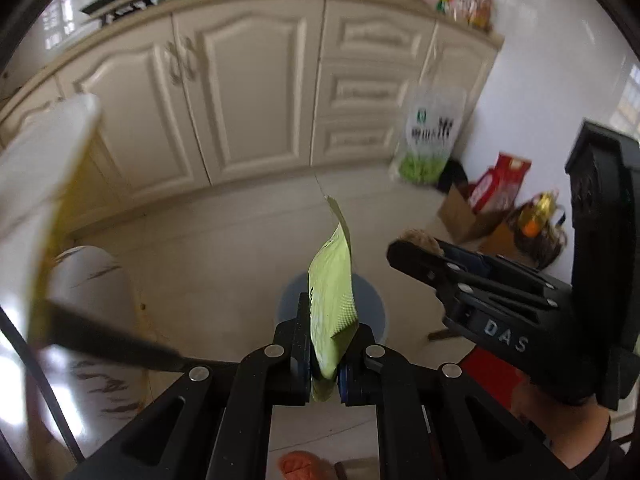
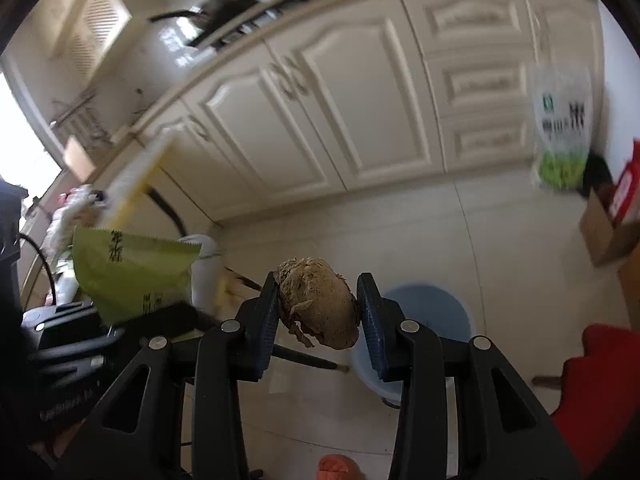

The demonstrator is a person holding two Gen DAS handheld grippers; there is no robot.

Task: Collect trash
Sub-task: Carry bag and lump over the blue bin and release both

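Trash in both grippers: my left gripper [image 1: 325,364] pinches a flat lime-green foil wrapper [image 1: 332,304] by its lower edge; my right gripper [image 2: 318,312] clamps a crumpled brown paper wad [image 2: 318,308]. Round pale-blue plastic bin [image 2: 432,308] sits just beyond both fingertips, so each piece hangs ready to drop.

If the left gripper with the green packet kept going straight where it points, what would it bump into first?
Probably the blue bin on the floor: it sits right beyond the left gripper and its green packet. Depth is hard to judge.
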